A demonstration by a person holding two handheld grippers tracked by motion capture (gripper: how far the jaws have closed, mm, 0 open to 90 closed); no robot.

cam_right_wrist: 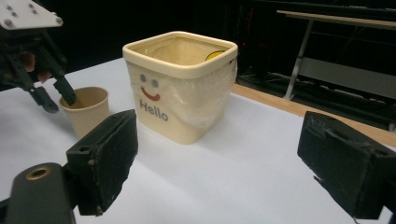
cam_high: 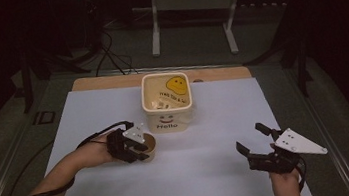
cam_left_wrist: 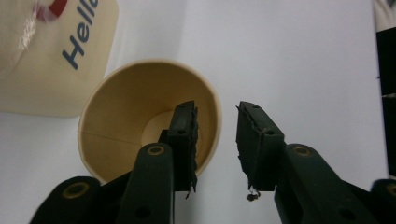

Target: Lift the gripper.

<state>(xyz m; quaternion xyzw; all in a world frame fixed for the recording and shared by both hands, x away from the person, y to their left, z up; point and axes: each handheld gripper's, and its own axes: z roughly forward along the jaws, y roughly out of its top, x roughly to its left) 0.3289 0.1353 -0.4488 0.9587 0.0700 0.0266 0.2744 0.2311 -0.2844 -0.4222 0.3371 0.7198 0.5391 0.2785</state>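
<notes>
On the white sheet just left of the cream bin (cam_high: 167, 104), the left gripper (cam_left_wrist: 215, 140) straddles the paper cup's (cam_left_wrist: 126, 121) rim, jaws narrow but unclosed, so grasping remains, while the right gripper (cam_high: 259, 144) waits wide, empty.

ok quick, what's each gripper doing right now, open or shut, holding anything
Left gripper: open, jaws straddling the rim of the paper cup, one inside and one outside, not clamped.
Right gripper: open wide, holding nothing.
</notes>
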